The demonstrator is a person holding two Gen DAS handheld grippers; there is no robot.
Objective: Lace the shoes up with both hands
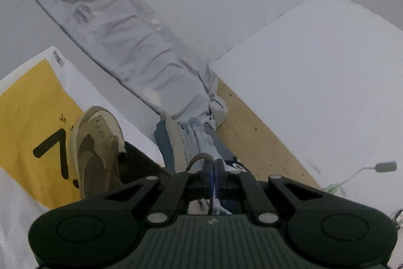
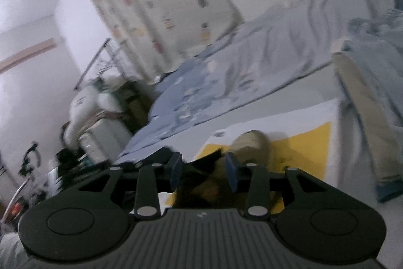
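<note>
The left gripper [image 1: 213, 169] has its fingers pressed together on a thin beige lace [image 1: 199, 157], with the tan shoe [image 1: 97, 143] lying off to their left on the yellow sheet [image 1: 30, 117]. The right gripper [image 2: 203, 169] holds its fingers apart, empty, the shoe [image 2: 250, 143] just beyond them.

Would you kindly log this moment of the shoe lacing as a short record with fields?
left gripper: shut on a dark shoelace that loops up from between its fingers
right gripper: open, holding nothing
shoe: beige, eyelets bare, on a yellow and white sheet
surroundings: blue patterned bedding
</note>
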